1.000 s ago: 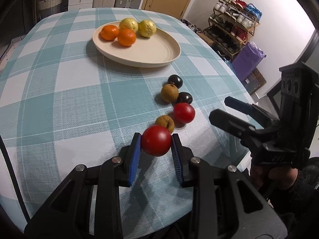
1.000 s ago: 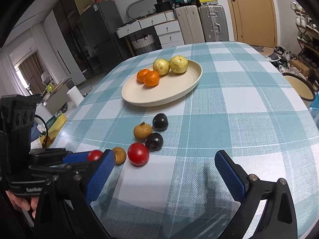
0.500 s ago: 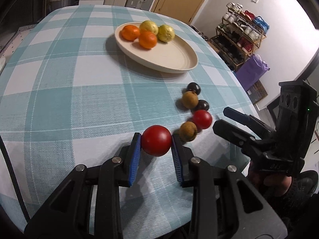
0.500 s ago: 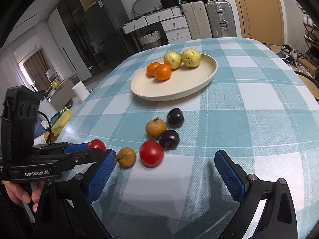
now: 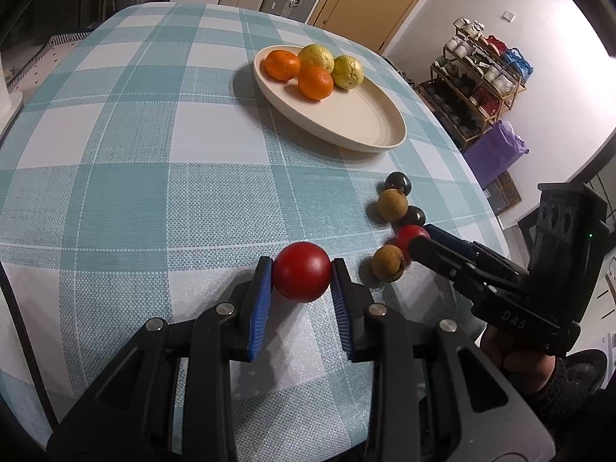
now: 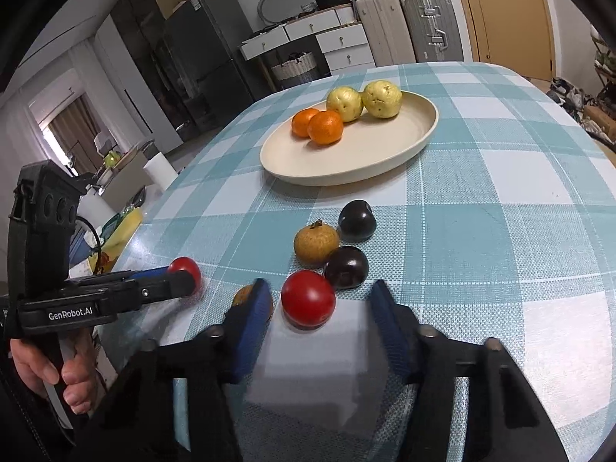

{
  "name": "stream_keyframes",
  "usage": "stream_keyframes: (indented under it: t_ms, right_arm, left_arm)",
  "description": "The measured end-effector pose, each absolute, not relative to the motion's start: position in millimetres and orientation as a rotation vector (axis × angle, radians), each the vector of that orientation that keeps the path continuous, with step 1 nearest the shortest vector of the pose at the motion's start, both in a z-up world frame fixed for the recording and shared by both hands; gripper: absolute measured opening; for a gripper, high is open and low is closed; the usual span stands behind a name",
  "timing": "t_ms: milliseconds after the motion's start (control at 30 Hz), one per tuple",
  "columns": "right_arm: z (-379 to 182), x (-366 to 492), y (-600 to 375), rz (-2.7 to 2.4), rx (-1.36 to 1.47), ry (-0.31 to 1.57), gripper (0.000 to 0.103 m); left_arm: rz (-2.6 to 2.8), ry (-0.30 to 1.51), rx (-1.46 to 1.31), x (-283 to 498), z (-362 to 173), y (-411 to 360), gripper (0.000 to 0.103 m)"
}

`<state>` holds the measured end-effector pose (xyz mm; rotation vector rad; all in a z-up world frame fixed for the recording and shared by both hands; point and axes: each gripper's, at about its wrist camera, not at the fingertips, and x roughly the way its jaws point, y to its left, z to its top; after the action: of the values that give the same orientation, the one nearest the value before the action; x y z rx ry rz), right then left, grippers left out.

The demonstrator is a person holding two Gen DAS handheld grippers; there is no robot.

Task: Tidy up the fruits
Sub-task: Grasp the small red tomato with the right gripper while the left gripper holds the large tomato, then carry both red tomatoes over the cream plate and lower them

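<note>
While a round red tomato-like fruit is clamped between the blue pads of the left gripper, just above the teal-and-white checked tablecloth, the right gripper is seen w/ its jaws closing around a second round red fruit. That fruit sits on the cloth between the blue pads, a gap being visible on each side, so no contact can be confirmed yet.

Just beyond the second red fruit, a cluster is laid out: a dark purple-black plum-like fruit touching or nearly touching it, a rough brown round fruit w/ a stem beside that, and another dark plum-like fruit farther back. A second brown round fruit is partly hidden behind the right gripper's left pad.

Farther across the table, a cream oval ceramic plate is set, w/ two oranges and two yellow-green bumpy fruits grouped at its far end; approx. half the plate is bare.

A hand is seen on the left gripper's handle in the right wrist view.
</note>
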<state>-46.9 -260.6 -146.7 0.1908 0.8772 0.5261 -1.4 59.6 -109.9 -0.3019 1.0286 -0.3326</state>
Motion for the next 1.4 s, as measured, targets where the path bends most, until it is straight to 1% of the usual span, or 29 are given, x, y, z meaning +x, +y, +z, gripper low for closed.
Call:
stream_keyframes:
  t_ms: [33,100,167,200,233,700,933,1167,1400]
  right_arm:
    - [-147,-47,-261,0.533,0.198,0.876,0.052]
    - [-148,-48,-261,0.546,0.206,0.877,0.047]
    - [-148,-49,-260,0.55,0.202,0.878,0.038]
    - [-148,-49,-260,0.558,0.206,0.878,0.035]
    - [-148,-49,-260,0.567,0.213,0.88,0.03]
    - [-136,-54,-264,0.615,0.216,0.816,0.029]
    - [-110,-46,-276,0.611,0.236,0.705,0.029]
    - [-89,-20,-280,0.621,0.231,0.652,0.029]
    - [-87,16,-275,0.626,0.233,0.669,0.029]
  left_arm:
    - [-0.331,1.029,-0.303,-1,-110,60,0.027]
    - [-0.328,1.03,-0.306,0,-111,59,0.027]
    - [-0.324,1.029,-0.31,1,-110,60,0.027]
    - [-0.322,1.028,-0.311,1,-110,60,0.027]
    - [-0.319,1.028,-0.311,1,-110,60,0.027]
    - [-0.319,1.018,-0.342,26,-100,61,0.027]
    - [-0.314,0.985,-0.334,51,-84,61,0.027]
    - [-0.308,0.948,-0.321,87,-68,58,0.027]
    - [-0.313,0.948,-0.333,126,-67,55,0.027]
